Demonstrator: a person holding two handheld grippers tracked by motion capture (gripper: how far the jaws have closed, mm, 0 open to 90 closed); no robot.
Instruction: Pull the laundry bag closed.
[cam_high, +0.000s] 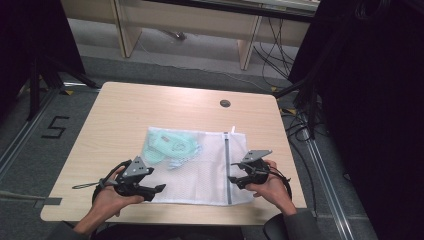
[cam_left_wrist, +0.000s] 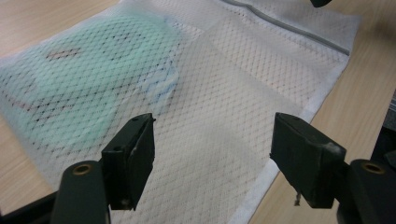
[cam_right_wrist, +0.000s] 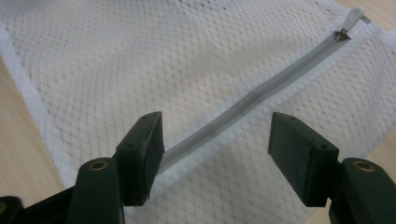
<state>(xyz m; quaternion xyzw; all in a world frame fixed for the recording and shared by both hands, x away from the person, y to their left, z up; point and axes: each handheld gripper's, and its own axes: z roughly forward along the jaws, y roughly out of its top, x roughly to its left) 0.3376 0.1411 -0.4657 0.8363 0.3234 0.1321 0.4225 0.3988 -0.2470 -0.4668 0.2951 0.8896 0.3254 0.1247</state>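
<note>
The green cloth (cam_high: 170, 145) is already lying inside the zipped mesh bag (cam_high: 200, 170) on the tabletop (cam_high: 125, 110), and both tongs, left (cam_high: 159, 189) and right (cam_high: 231, 179), are hovering released at its near corners, so little seems left.

white mesh bag (cam_high: 200, 160) lies flat on table (cam_high: 120, 115), green cloth (cam_high: 170, 144) inside.

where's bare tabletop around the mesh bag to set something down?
Free: the far strip of the table between the mesh bag and the far edge, apart from the small round grommet; also the left side, from the bag's left edge to the table's left edge. Crowded: the near edge, where the left hand-held gripper and right hand-held gripper flank the bag.
</note>
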